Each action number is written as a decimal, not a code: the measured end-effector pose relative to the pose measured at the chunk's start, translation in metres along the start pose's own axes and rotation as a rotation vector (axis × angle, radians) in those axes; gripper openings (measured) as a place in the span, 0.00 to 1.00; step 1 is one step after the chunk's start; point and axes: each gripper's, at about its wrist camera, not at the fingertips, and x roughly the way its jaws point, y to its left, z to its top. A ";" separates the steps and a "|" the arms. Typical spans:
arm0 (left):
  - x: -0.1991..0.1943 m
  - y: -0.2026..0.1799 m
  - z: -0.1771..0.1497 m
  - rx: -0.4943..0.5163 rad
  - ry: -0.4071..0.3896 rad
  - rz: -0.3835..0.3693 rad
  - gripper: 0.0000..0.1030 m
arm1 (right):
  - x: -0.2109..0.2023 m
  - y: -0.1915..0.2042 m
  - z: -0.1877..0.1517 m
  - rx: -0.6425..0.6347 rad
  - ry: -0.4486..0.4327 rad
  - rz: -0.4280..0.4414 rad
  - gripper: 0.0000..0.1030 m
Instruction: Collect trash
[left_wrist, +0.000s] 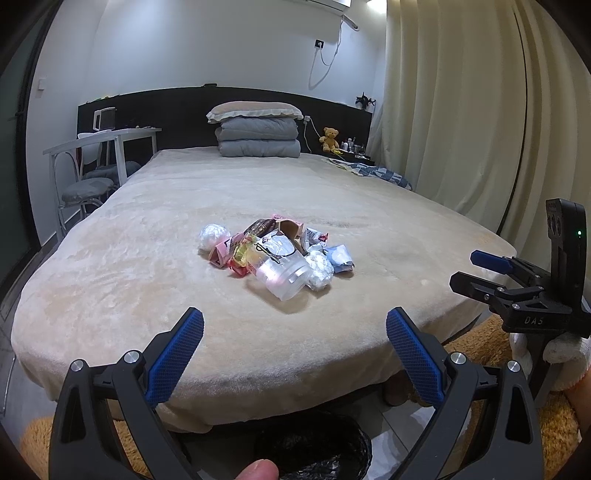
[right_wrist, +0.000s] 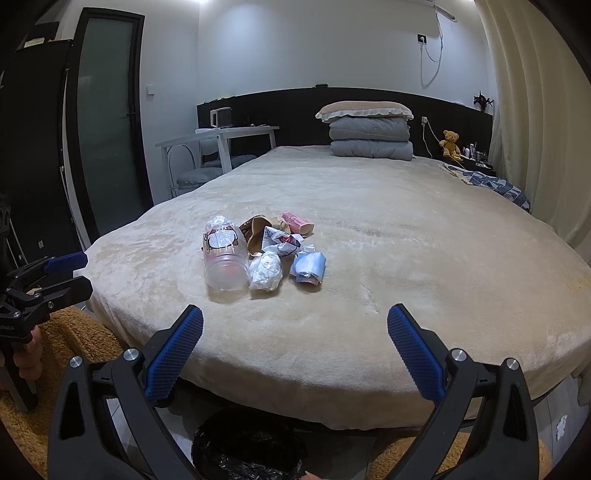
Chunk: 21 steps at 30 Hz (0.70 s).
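Note:
A pile of trash lies on the beige bed: a clear plastic cup on its side, a crumpled white wad, a blue-white wrapper, a white ball, snack wrappers and a brown paper piece. The cup, wad and blue wrapper show in the right wrist view too. My left gripper is open and empty, short of the pile. My right gripper is open and empty, also short of it. A black-lined bin stands on the floor below.
The bin also shows in the left wrist view. Folded grey quilts and a pillow sit at the headboard. A white desk with chairs stands left of the bed, curtains on the right. A brown rug covers the floor.

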 end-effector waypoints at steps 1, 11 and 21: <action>0.000 0.000 0.000 0.004 0.002 -0.005 0.94 | -0.001 -0.001 0.001 0.005 -0.001 0.006 0.97; 0.013 -0.005 0.006 0.078 0.043 -0.061 0.94 | 0.006 -0.013 0.012 0.045 0.034 0.067 0.97; 0.062 0.004 0.032 0.171 0.126 -0.066 0.93 | 0.053 -0.030 0.033 0.004 0.119 0.073 0.97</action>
